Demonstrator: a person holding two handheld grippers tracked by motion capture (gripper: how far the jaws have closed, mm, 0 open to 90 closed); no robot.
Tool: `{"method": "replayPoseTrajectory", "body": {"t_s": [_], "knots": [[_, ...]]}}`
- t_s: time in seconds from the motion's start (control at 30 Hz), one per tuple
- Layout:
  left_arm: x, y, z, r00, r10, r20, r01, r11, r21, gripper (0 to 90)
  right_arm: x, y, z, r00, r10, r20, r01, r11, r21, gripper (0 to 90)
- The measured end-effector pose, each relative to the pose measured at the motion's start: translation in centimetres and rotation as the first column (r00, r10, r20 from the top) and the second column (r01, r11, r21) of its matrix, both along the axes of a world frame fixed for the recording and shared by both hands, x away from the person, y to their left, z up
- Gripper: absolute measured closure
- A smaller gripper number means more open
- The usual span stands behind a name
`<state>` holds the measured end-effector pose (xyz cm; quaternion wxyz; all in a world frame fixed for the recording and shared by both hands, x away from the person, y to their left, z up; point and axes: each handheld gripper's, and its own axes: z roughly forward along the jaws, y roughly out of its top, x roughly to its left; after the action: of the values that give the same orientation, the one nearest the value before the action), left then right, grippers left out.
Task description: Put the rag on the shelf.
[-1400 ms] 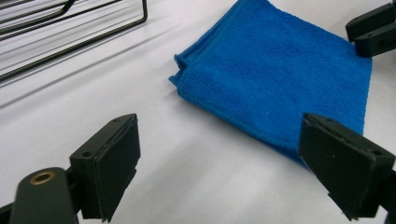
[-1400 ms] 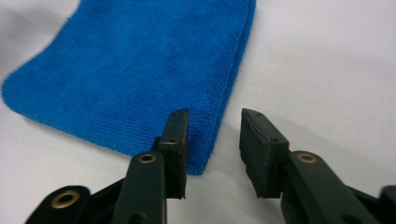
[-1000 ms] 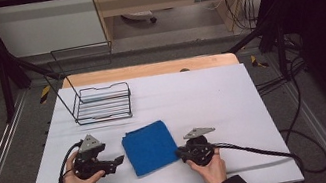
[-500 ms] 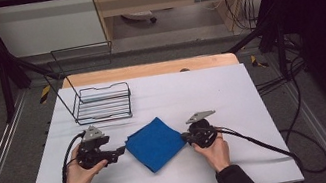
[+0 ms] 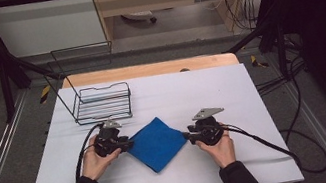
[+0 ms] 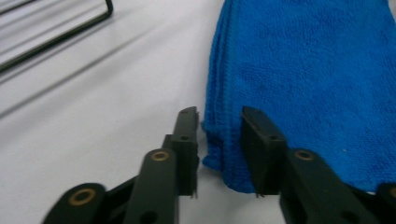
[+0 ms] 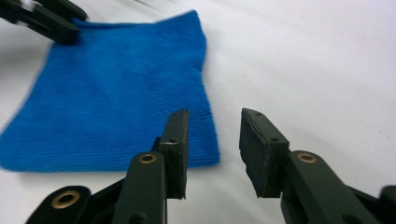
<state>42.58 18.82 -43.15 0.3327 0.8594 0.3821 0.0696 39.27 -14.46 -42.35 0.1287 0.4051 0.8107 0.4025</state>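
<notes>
High view, wire rack [image 5: 102, 103]: thin black metal rods, open box shape, upright near the far left corner of the table [image 5: 273, 153]; well apart from the cloth.
Table: flat, smooth white top, pale wooden strip along the far edge.
Left hand [image 5: 93, 160]: dark sleeve, wrapped round the gripper body, cable looping beside it.
Left gripper [image 5: 129, 144]: black body, grey three-cornered plate on top, tips right at the cloth's left corner.
Left gripper view, jaws: matte black flat pads, brass-coloured rivets, standing narrow, just been closing, the cloth's [image 6: 299, 79] thick folded corner between them; left pad a sliver off the fabric, right pad hard against it or nearly so, cannot tell whether pinching yet.
Cloth [image 5: 157, 142]: bright blue, soft looped terry weave, folded in stacked layers, lying flat as a diamond at the middle front of the table, between the two grippers.
Right gripper [image 5: 187, 137]: black, grey plate on top, tips just beside the cloth's right corner.
Right gripper view, jaws: same black pads, part-way apart, just been opening, nothing between them; left pad hanging over the cloth's [image 7: 121, 93] near corner, right pad over bare white table.
Right hand [image 5: 218, 146]: dark sleeve, cable trailing off to the right edge.
</notes>
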Motion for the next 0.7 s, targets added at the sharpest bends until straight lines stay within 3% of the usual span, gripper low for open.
{"method": "replayPoseTrajectory", "body": {"t_s": [0.07, 0.2, 0.23, 0.3, 0.37, 0.47, 0.53, 0.6, 0.63, 0.7], "knots": [[0.0, -0.1, -0.2, 1.0, -0.006, -0.008, 0.006, 1.0, 0.004, 76.6, -1.2, 0.5, 0.5, 0.9993, 0.037, 0.009, -0.038, 0.998, 0.05, 57.0], [0.2, -0.1, -0.6, 0.9998, -0.006, -0.021, 0.006, 1.0, 0.006, 81.8, -2.9, 2.7, 0.7, 0.9923, 0.123, 0.018, -0.123, 0.992, 0.036, 48.1], [0.1, -0.1, -0.6, 0.9998, -0.004, -0.019, 0.004, 1.0, 0.007, 81.8, -2.9, 2.7, 0.7, 0.9923, 0.123, 0.018, -0.123, 0.992, 0.036, 48.1], [0.0, -0.3, -0.7, 1.0, -0.004, -0.007, 0.004, 0.9999, 0.012, 83.2, -3.7, 5.0, 0.5, 0.9853, 0.171, 0.006, -0.171, 0.985, 0.029, 42.3], [-0.1, -0.4, -0.6, 1.0, -0.003, 0.003, 0.003, 0.9998, 0.021, 82.8, -4.1, 6.6, 0.1, 0.9799, 0.199, -0.009, -0.199, 0.98, 0.031, 42.3], [0.0, -0.4, -0.8, 0.9999, 0.003, 0.016, -0.003, 0.9996, 0.027, 75.1, -4.6, 8.4, -0.7, 0.9731, 0.228, -0.032, -0.227, 0.974, 0.025, 45.0], [0.1, -0.3, -0.8, 1.0, 0.001, 0.007, -0.001, 0.9998, 0.018, 75.4, -4.7, 8.8, -0.9, 0.9719, 0.232, -0.037, -0.231, 0.972, 0.033, 46.5], [0.1, -0.3, -0.9, 1.0, 0.002, -0.006, -0.002, 1.0, -0.001, 81.5, -4.9, 9.4, -1.4, 0.9708, 0.235, -0.05, -0.233, 0.972, 0.036, 47.9], [0.2, -0.3, -0.8, 0.9999, -0.001, -0.016, 0.001, 1.0, -0.004, 82.8, -5.0, 10.0, -1.8, 0.9695, 0.24, -0.049, -0.24, 0.971, 0.007, 49.1], [0.2, -0.3, -0.8, 0.9998, 0.0, -0.019, 0.0, 1.0, -0.003, 83.9, -5.1, 10.3, -2.1, 0.9696, 0.239, -0.05, -0.24, 0.971, -0.001, 50.3]]}}
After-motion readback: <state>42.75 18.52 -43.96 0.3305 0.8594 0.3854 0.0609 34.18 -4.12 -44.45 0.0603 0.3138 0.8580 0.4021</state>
